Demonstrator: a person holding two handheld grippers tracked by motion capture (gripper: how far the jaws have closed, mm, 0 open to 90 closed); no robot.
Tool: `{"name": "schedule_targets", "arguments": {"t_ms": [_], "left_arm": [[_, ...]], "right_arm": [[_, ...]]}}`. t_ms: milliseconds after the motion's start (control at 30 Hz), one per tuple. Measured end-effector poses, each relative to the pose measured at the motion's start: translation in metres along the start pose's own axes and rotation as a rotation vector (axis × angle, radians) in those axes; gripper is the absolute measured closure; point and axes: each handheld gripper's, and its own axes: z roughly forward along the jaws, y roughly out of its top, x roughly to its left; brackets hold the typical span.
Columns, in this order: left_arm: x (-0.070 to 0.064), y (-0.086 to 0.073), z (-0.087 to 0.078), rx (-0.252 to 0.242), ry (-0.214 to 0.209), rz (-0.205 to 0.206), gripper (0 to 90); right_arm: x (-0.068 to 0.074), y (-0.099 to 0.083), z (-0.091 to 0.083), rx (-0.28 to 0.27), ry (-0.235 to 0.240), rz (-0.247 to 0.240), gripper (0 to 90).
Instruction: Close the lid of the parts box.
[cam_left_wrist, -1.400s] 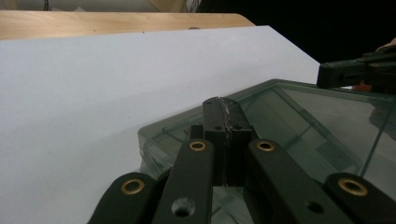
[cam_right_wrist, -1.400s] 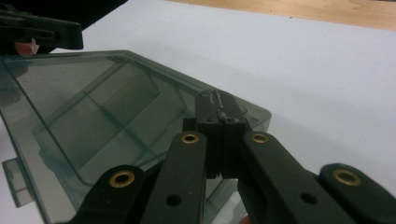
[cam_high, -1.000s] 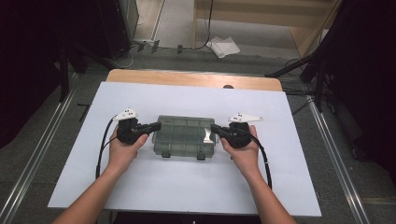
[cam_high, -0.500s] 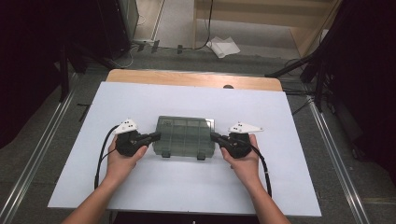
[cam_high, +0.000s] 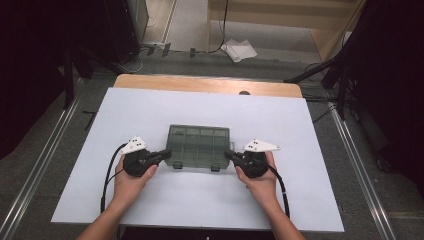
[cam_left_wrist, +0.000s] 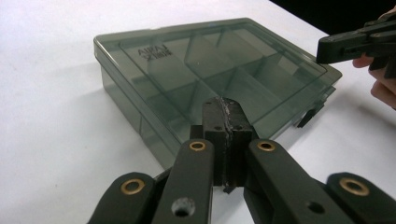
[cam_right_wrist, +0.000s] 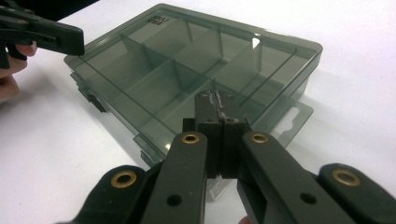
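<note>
Boxes: one smoky clear plastic box (cam_high: 199, 146) with its lid down lay flat near the middle of the white table (cam_high: 150, 105)
Compartments: dividers showed through the lid; the high view gave a back row of four, the front row could not be counted surely
Clasps: two small dark clasps (cam_high: 215, 168) sat on the box's near edge
Grippers: two, one in each hand
Left gripper (cam_high: 159, 157): jaws pressed together with nothing between them; tips just beside the box's near left corner, contact could not be told
Right gripper (cam_high: 231, 155): jaws pressed together and holding nothing; tips just beside the box's near right corner, by the hang tab (cam_right_wrist: 290, 117)
Hands: left hand (cam_high: 128, 181) and right hand (cam_high: 260, 182) rested low on the table behind the grippers
Edges: the box sat well apart from every table edge
Open room: bare white surface lay on all sides of the box, widest behind it toward the wooden strip (cam_high: 200, 85)
</note>
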Motion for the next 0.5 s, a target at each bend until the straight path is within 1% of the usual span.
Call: {"name": "schedule_targets", "arguments": {"t_ms": [100,200,300,500], "left_arm": [[-0.0015,-0.0013,-0.0010,-0.004,0.003,0.006,89.5],[-0.0019,-0.0019,-0.0014,-0.004,0.003,0.002,89.5],[-0.0024,-0.0026,-0.0013,-0.008,0.008,0.000,89.6],[-0.0016,-0.0027,-0.0011,-0.009,0.002,-0.007,89.7]], "right_arm": [[0.0005,-0.0028,-0.0010,-0.003,-0.010,-0.012,90.0],[0.0007,-0.0038,-0.0033,0.000,-0.020,-0.014,90.0],[0.0011,-0.0055,-0.0040,0.005,-0.021,-0.017,90.0],[0.0010,-0.0055,-0.0039,0.004,-0.026,-0.022,90.0]]}}
